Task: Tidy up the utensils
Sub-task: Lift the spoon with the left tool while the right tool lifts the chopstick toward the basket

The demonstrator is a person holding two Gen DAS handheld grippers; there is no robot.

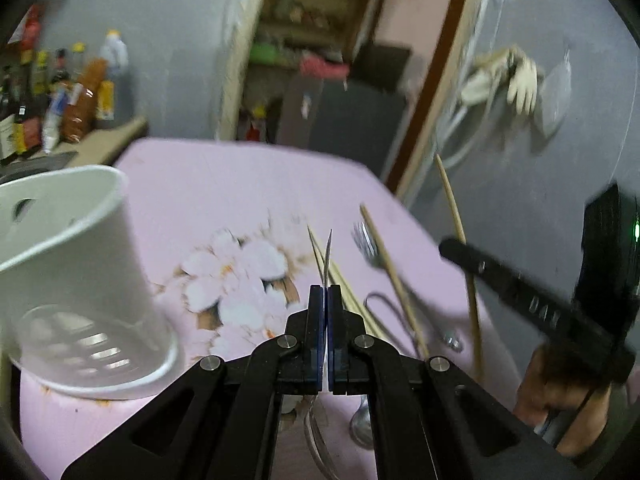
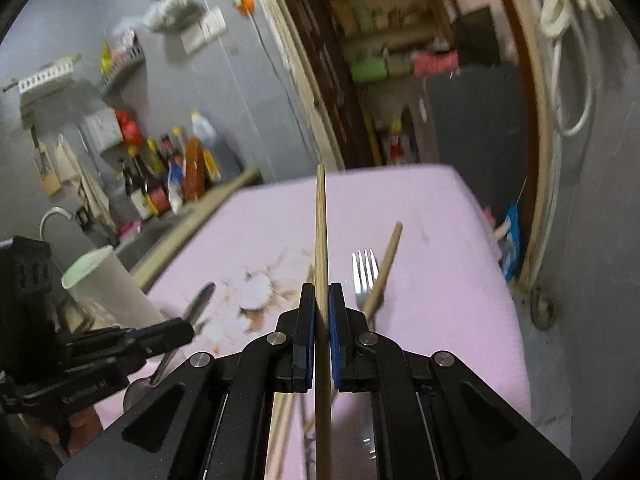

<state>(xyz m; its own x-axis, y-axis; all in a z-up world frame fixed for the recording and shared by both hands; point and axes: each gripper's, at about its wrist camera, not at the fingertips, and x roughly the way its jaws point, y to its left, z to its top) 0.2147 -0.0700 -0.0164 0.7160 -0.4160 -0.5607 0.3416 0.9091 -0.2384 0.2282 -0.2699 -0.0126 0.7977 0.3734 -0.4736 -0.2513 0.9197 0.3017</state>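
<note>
Both the left gripper (image 1: 325, 300) and the right gripper (image 2: 321, 300) have jaws clamped together, tilted downward

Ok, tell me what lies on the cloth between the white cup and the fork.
In the left wrist view, only the flower print and loose chopsticks lie between the white cup and the fork.

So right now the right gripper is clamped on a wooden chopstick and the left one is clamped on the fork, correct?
Not quite. The right gripper is indeed clamped on a wooden chopstick, but the left gripper holds a spoon, not the fork, which lies on the pink tablecloth. The right wrist view shows both.
</note>
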